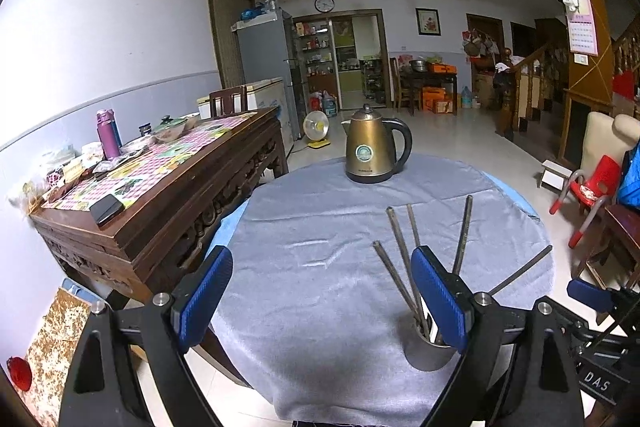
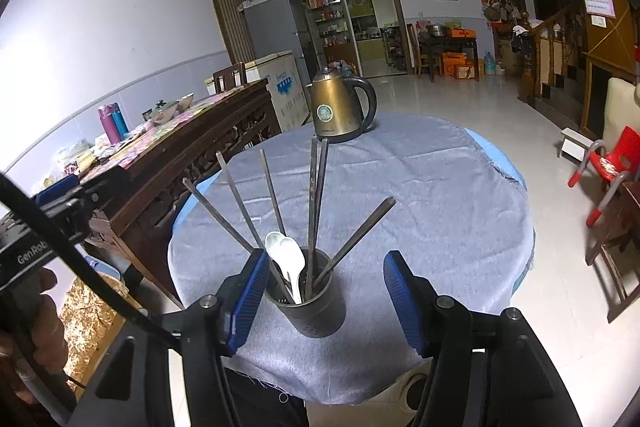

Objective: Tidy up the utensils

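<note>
Broadly, a round table draped in a grey-blue cloth (image 2: 420, 195) carries a bronze electric kettle with a black handle (image 2: 340, 107) at its far side and a dark metal cylindrical utensil holder (image 2: 316, 311) near the front edge. Long metal chopsticks (image 2: 312, 203) fan out of the holder beside two white ceramic spoons (image 2: 290, 259). The right gripper (image 2: 322, 303) stands open around the holder, not pressing it; the left gripper (image 1: 322, 301) gapes wide over bare cloth, holder just beside its right finger
</note>
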The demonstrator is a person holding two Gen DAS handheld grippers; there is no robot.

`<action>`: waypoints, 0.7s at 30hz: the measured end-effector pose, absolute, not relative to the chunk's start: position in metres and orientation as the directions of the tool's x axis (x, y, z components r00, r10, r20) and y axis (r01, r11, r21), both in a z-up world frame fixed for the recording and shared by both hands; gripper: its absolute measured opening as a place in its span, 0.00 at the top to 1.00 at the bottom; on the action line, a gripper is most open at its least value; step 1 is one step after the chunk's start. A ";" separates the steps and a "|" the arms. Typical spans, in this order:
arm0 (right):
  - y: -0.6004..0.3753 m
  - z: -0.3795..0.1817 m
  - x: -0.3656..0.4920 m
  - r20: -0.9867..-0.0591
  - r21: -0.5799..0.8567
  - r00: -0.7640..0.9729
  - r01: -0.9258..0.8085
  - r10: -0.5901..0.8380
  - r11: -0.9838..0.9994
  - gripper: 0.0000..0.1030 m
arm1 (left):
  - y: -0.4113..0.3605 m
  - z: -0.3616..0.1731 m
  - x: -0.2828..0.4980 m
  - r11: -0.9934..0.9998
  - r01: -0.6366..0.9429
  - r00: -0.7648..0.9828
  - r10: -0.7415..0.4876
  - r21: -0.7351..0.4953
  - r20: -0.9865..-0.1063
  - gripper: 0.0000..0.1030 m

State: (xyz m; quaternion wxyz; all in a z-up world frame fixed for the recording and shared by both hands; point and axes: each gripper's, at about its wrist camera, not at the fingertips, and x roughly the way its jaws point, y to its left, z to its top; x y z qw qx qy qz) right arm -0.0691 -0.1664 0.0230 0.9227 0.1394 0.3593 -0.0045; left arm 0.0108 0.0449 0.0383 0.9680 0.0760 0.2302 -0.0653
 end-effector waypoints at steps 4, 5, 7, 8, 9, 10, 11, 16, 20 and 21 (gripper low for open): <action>-0.156 0.020 -0.067 -0.678 0.235 0.730 0.106 0.085 0.966 0.36 | 0.051 0.037 0.011 0.982 0.157 0.883 -0.093 0.102 -0.460 0.12; -0.154 0.020 -0.067 -0.680 0.232 0.729 0.105 0.084 0.967 0.36 | 0.052 0.037 0.011 0.983 0.156 0.883 -0.094 0.099 -0.461 0.12; -0.150 0.019 -0.066 -0.683 0.225 0.726 0.102 0.082 0.969 0.36 | 0.053 0.036 0.011 0.982 0.157 0.883 -0.094 0.101 -0.460 0.12; -0.149 0.019 -0.066 -0.684 0.224 0.725 0.100 0.083 0.969 0.36 | 0.054 0.036 0.011 0.982 0.158 0.884 -0.095 0.102 -0.459 0.12; -0.148 0.019 -0.065 -0.684 0.226 0.724 0.099 0.086 0.969 0.36 | 0.054 0.036 0.011 0.982 0.158 0.884 -0.094 0.104 -0.458 0.12; -0.146 0.019 -0.065 -0.685 0.226 0.724 0.096 0.088 0.969 0.36 | 0.055 0.035 0.010 0.982 0.157 0.885 -0.093 0.105 -0.456 0.12; -0.145 0.019 -0.065 -0.685 0.224 0.723 0.093 0.089 0.970 0.36 | 0.056 0.035 0.010 0.982 0.157 0.886 -0.093 0.106 -0.455 0.12; -0.141 0.020 -0.066 -0.683 0.214 0.725 0.082 0.088 0.973 0.36 | 0.057 0.035 0.007 0.980 0.169 0.885 -0.104 0.105 -0.455 0.12; -0.138 0.021 -0.067 -0.680 0.205 0.728 0.075 0.087 0.976 0.36 | 0.056 0.036 0.004 0.978 0.179 0.885 -0.115 0.102 -0.451 0.12; -0.137 0.021 -0.067 -0.679 0.201 0.729 0.073 0.086 0.977 0.36 | 0.056 0.036 0.004 0.978 0.183 0.884 -0.119 0.101 -0.452 0.12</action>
